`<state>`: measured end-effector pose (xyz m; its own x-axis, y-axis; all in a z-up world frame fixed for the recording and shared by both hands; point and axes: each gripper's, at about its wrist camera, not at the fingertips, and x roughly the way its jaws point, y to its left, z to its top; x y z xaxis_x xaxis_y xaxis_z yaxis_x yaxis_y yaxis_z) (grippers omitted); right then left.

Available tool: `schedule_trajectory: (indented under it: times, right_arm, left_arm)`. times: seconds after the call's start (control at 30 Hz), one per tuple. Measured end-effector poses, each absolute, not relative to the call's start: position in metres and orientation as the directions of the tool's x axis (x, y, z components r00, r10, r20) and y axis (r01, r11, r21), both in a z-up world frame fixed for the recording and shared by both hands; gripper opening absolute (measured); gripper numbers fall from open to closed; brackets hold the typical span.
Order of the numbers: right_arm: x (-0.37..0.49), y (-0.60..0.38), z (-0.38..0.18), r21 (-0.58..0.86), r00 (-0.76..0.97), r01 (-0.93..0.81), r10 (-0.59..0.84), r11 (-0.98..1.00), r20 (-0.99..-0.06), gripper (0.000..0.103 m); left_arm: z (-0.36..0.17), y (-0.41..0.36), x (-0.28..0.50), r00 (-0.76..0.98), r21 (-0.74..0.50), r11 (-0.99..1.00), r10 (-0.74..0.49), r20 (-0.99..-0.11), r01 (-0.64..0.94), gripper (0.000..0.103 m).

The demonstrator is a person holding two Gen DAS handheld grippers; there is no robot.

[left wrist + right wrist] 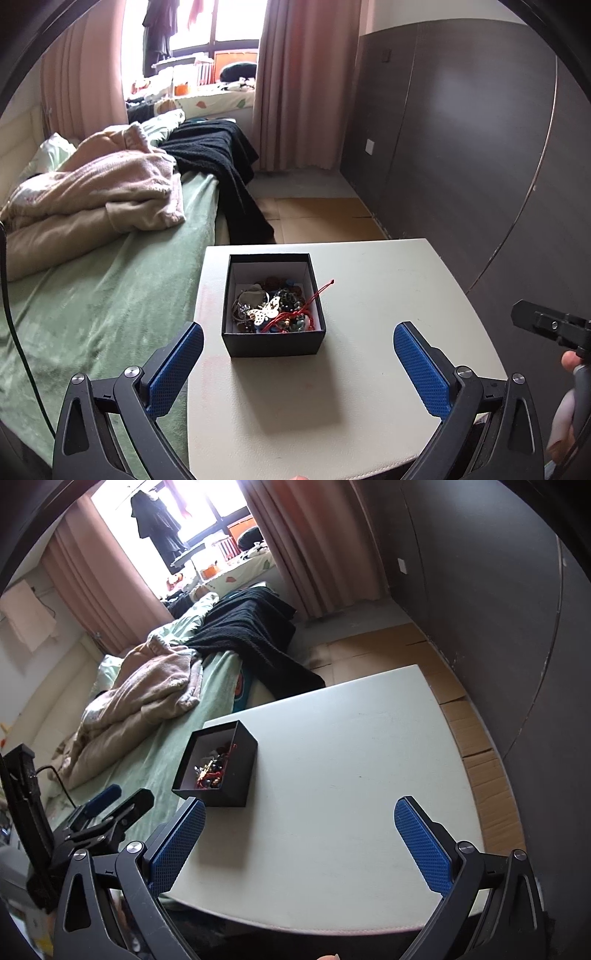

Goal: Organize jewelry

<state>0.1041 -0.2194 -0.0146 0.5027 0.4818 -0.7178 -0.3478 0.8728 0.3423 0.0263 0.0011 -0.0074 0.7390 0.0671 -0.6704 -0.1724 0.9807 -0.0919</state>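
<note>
A black open box stands on the white table near its left edge. It holds a pile of jewelry: a pale butterfly piece, beads and a red cord that hangs over the right rim. My left gripper is open and empty, its blue pads either side of the box, just short of it. In the right wrist view the box sits at the table's left side. My right gripper is open and empty above the table, to the right of the box.
A bed with a green sheet, a beige blanket and a black throw runs along the table's left side. A dark wall stands on the right. Cardboard covers the floor beyond the table.
</note>
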Motion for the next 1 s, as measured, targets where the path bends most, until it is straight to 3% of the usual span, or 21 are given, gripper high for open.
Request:
schedule_trajectory:
  times: [0.47,1.0]
  right_arm:
    - [0.081,-0.235,0.003,0.238,0.579,-0.398,0.443,0.886,-0.684,0.103]
    - [0.079,-0.223,0.002,0.230,0.578,-0.429,0.461,0.874,-0.674,0.103]
  left_arm:
    - [0.002,-0.004,0.007,0.771,-0.083,0.985,0.067,-0.633,-0.153,0.102]
    - [0.006,0.003,0.002,0.781,-0.095,0.983,0.063,-0.621,-0.154,0.102]
